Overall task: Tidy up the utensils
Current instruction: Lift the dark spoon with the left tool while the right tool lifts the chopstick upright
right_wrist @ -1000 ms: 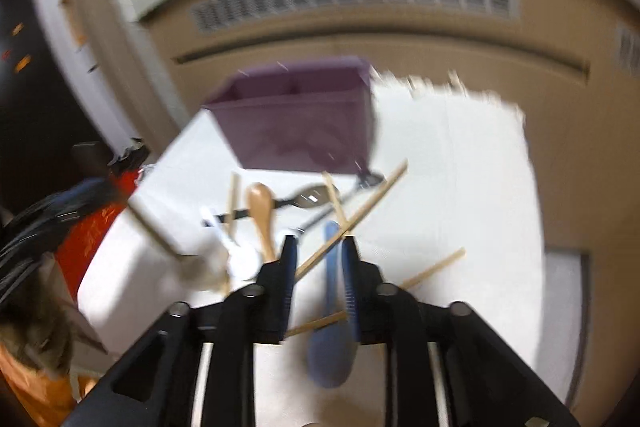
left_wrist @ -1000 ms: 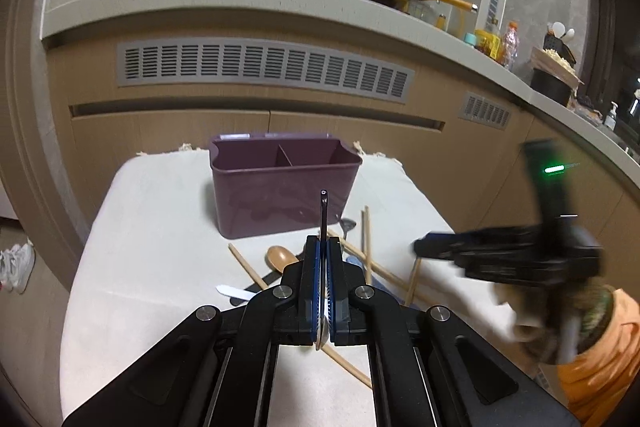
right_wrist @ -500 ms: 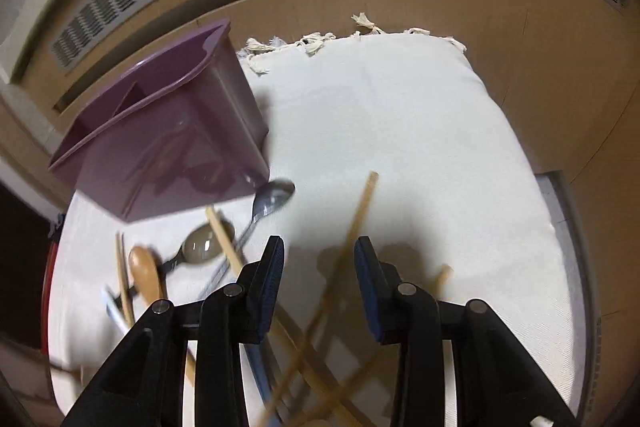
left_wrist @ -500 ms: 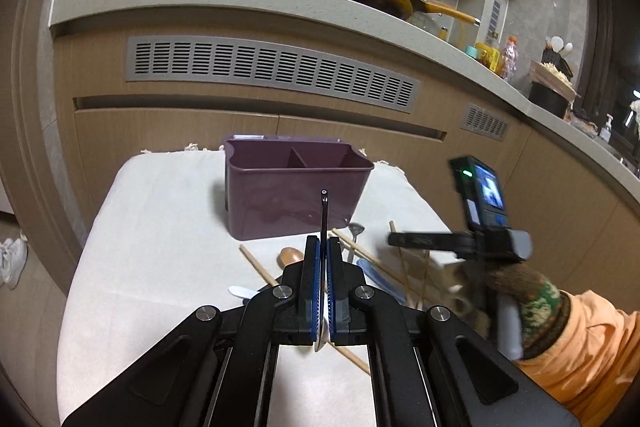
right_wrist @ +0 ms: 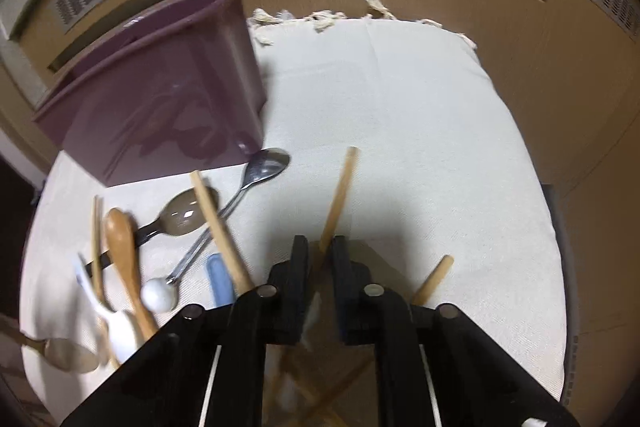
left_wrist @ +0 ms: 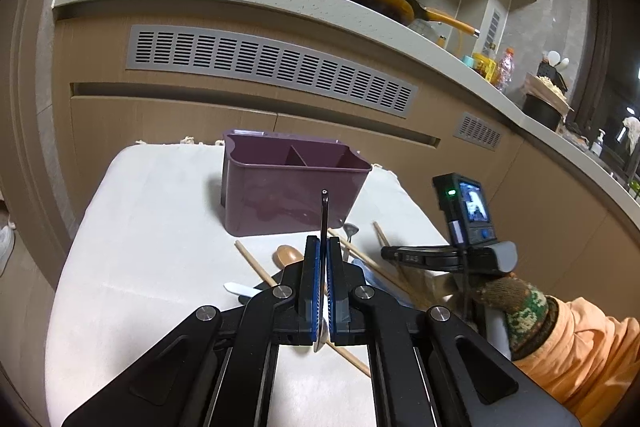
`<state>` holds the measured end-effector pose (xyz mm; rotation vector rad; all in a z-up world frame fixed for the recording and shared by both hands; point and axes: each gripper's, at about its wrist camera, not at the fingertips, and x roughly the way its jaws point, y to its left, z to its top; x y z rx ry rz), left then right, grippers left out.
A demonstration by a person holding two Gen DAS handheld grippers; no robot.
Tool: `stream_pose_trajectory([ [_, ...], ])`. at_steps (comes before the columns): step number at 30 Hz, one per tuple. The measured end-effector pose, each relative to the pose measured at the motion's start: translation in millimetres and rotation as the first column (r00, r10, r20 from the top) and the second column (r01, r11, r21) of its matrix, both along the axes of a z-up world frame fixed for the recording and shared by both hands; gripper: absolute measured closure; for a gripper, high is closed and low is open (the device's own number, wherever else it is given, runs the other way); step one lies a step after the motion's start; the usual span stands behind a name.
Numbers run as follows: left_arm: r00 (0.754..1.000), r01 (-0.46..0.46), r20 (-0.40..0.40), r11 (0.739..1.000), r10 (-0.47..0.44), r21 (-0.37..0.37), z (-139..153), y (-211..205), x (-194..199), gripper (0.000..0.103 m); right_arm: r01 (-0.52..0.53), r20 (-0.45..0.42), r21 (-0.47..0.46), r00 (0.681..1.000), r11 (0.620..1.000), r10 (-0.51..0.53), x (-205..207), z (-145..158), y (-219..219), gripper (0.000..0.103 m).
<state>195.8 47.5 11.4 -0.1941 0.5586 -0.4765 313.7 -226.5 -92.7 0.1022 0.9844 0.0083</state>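
In the left wrist view, the left gripper (left_wrist: 323,263) was clamped on a thin dark metal utensil handle (left_wrist: 323,211), before the purple plastic two-compartment caddy (left_wrist: 292,187) on the white cloth (left_wrist: 152,227). In the right wrist view, the right gripper (right_wrist: 320,259) pinched a wooden chopstick (right_wrist: 340,195); loose spoons (right_wrist: 256,175) lay left.

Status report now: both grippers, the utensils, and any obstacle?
Left gripper shut on dark-handled utensil. Right gripper shut on wooden chopstick. Purple caddy still empty, other utensils loose on cloth.

Glossy plastic caddy (left_wrist: 294,195), woven cloth (right_wrist: 420,131)
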Motion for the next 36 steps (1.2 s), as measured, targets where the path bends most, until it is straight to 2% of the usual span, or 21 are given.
stream_pose_trajectory([
  [4,1.000,-0.002,-0.011,1.000,0.002,0.004,3.0,-2.5,-4.6,0.100,-0.071,0.083,0.040,0.994,0.997,0.067,-24.9,25.9,2.5,0.097],
  [10,1.000,-0.017,-0.011,1.000,0.017,0.014,13.3,-6.0,-18.9,0.100,-0.208,0.241,0.096,0.954,0.973,0.180,-79.5,75.3,4.8,0.097],
  [14,1.000,-0.027,-0.004,0.999,0.027,0.026,21.3,-9.9,-27.7,0.100,-0.270,0.304,0.060,0.922,0.961,0.240,-103.1,94.4,9.2,0.097],
  [16,0.999,-0.036,-0.001,0.999,0.036,0.034,23.9,-12.0,-30.9,0.100,-0.297,0.272,0.030,0.921,0.954,0.278,-101.3,88.5,11.6,0.096],
  [18,0.999,-0.040,0.002,0.998,0.040,0.041,25.0,-13.9,-33.2,0.100,-0.337,0.198,-0.006,0.922,0.941,0.331,-91.9,69.2,15.7,0.094],
  [21,0.999,-0.035,0.000,0.998,0.035,0.050,23.8,-16.8,-32.9,0.100,-0.355,0.129,-0.086,0.923,0.931,0.363,-78.8,39.8,20.7,0.092],
  [23,1.000,-0.027,-0.005,0.998,0.027,0.056,20.7,-18.5,-30.1,0.100,-0.362,0.107,-0.102,0.922,0.926,0.372,-63.5,27.2,21.3,0.091],
  [26,1.000,-0.013,-0.016,0.998,0.014,0.057,15.5,-19.7,-24.4,0.100,-0.410,0.080,-0.081,0.906,0.908,0.416,-35.2,16.4,26.4,0.082],
  [29,0.999,0.005,-0.031,0.999,-0.004,0.047,8.4,-18.4,-16.8,0.100,-0.449,0.040,-0.069,0.891,0.891,0.452,-13.3,7.4,34.2,0.082],
  [32,0.998,0.012,-0.055,0.999,-0.009,0.038,0.9,-14.5,-7.3,0.100,-0.456,0.001,-0.067,0.890,0.888,0.457,3.0,-0.9,39.8,0.082],
  [36,0.996,0.006,-0.090,1.000,-0.004,0.021,-9.3,-10.2,6.0,0.100,-0.429,-0.014,0.061,0.902,0.901,0.431,20.2,-3.3,31.6,0.085],
])
